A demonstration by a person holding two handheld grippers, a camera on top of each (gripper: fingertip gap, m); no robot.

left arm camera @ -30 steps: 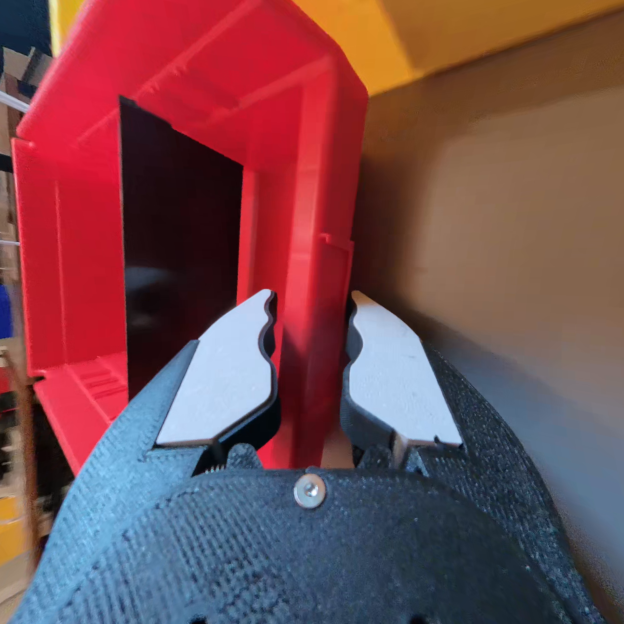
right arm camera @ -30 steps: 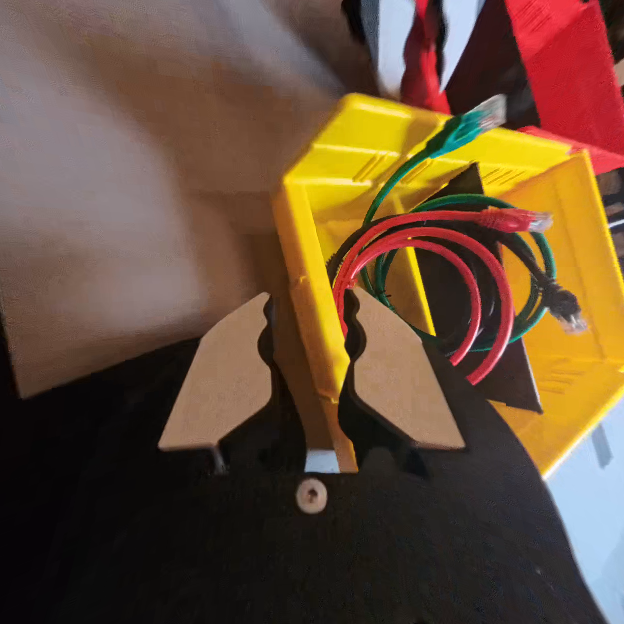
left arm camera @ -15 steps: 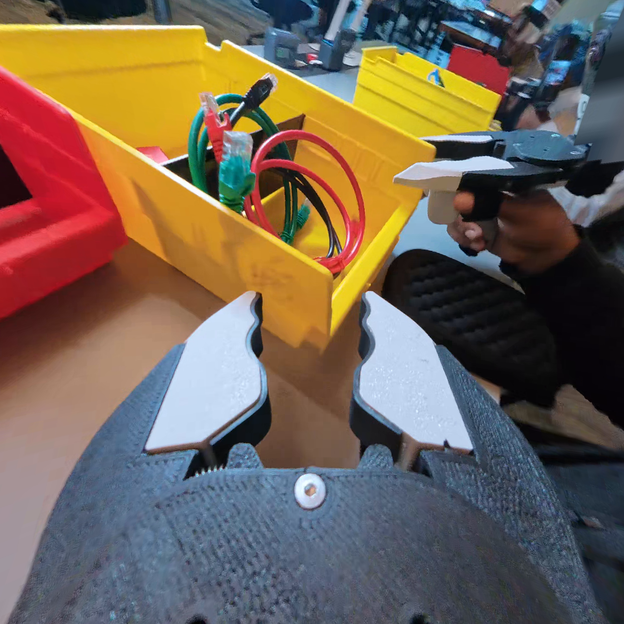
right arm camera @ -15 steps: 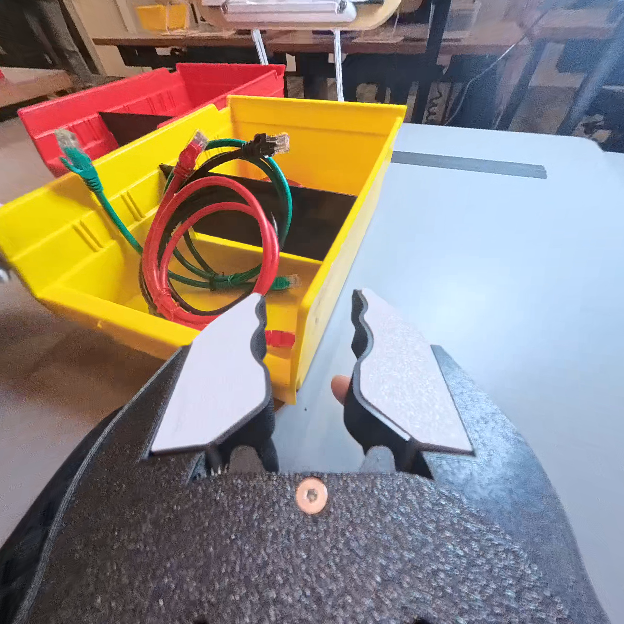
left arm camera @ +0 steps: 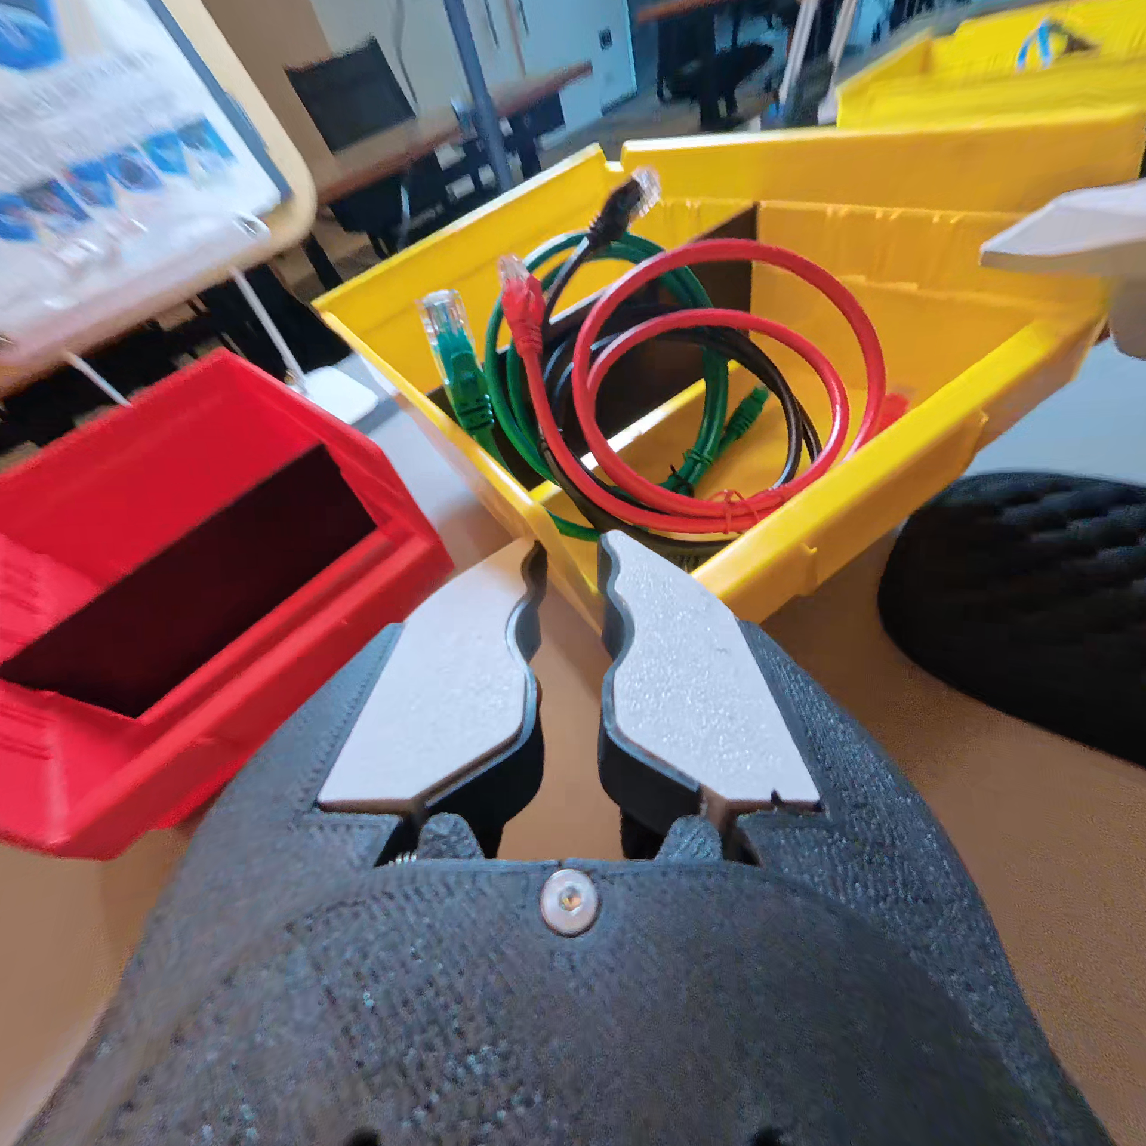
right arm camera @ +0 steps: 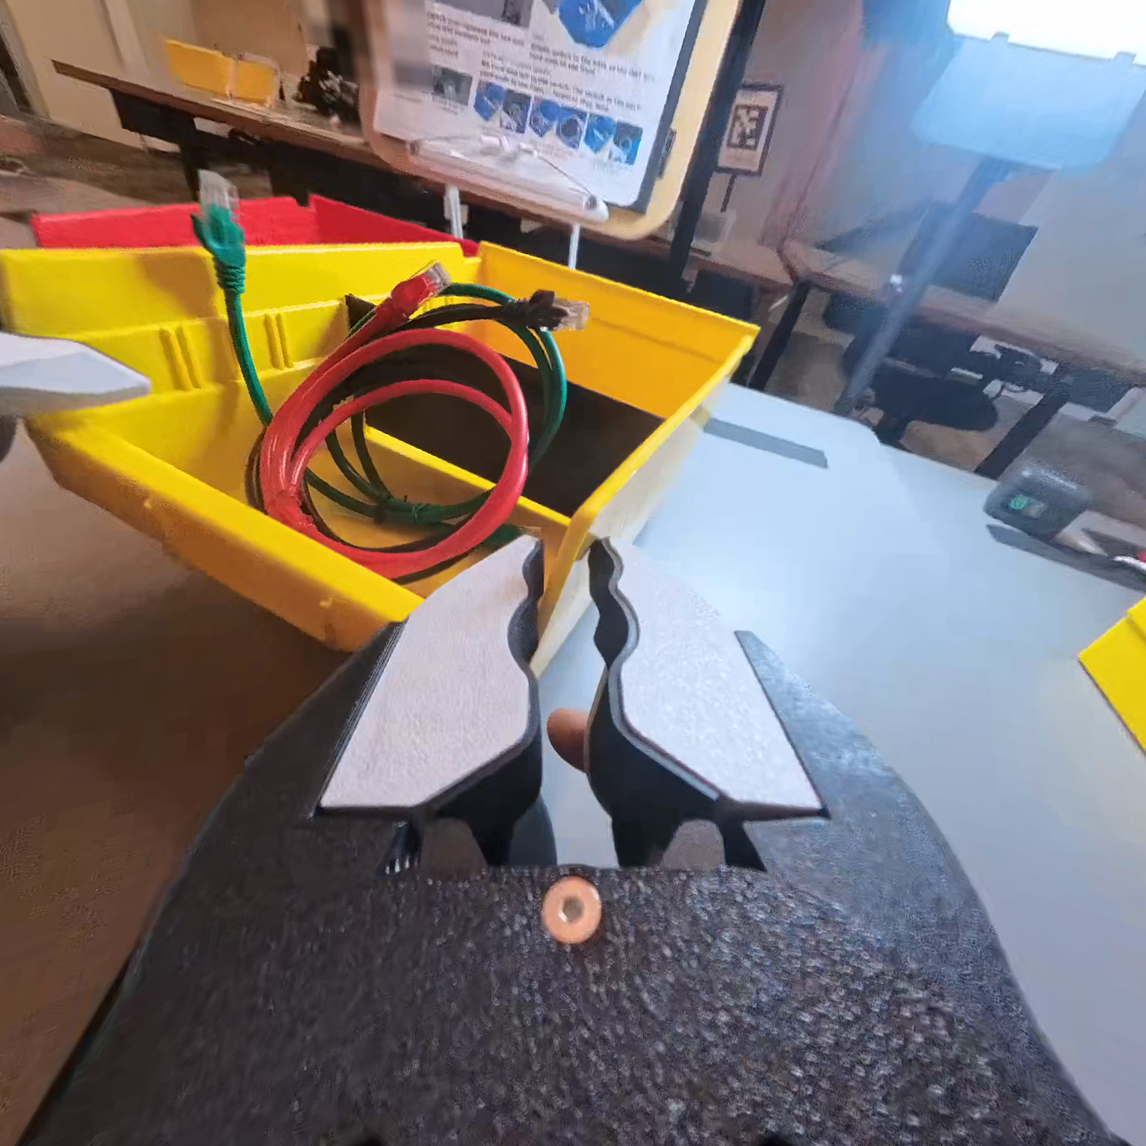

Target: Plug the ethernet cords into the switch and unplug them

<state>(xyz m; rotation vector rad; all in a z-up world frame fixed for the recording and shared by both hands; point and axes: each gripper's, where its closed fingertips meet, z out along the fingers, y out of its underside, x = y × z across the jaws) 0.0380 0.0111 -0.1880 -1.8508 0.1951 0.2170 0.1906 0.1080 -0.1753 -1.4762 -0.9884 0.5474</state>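
Observation:
Red (left arm camera: 862, 347), green (left arm camera: 456, 359) and black (left arm camera: 620, 204) ethernet cords lie coiled in the near compartment of a yellow bin (left arm camera: 868, 515). My left gripper (left arm camera: 570, 549) is nearly shut and empty, its tips just before the bin's near left corner. My right gripper (right arm camera: 565, 549) is nearly shut and empty at the bin's near right corner (right arm camera: 217, 558). The red (right arm camera: 515, 434), green (right arm camera: 223, 242) and black (right arm camera: 539, 307) cords also show in the right wrist view. Each view shows a finger of the other gripper at its edge. No switch is clearly in view.
A red bin (left arm camera: 248, 713) with a black divider stands left of the yellow one on brown cardboard (left arm camera: 930, 868). A black mesh cushion (left arm camera: 1023, 608) lies at the right. A grey table (right arm camera: 868, 620) holds a small dark device (right arm camera: 1035, 502) and another yellow bin (right arm camera: 1116, 676). An instruction board (right arm camera: 527, 93) stands behind. The tips of one gripper are about 20 cm away from the tips of the other.
A second ago the left jaws straddled the red bin's wall and the right jaws the yellow bin's wall. Both let go, drew back to the yellow bin's near corners, and narrowed their jaws.

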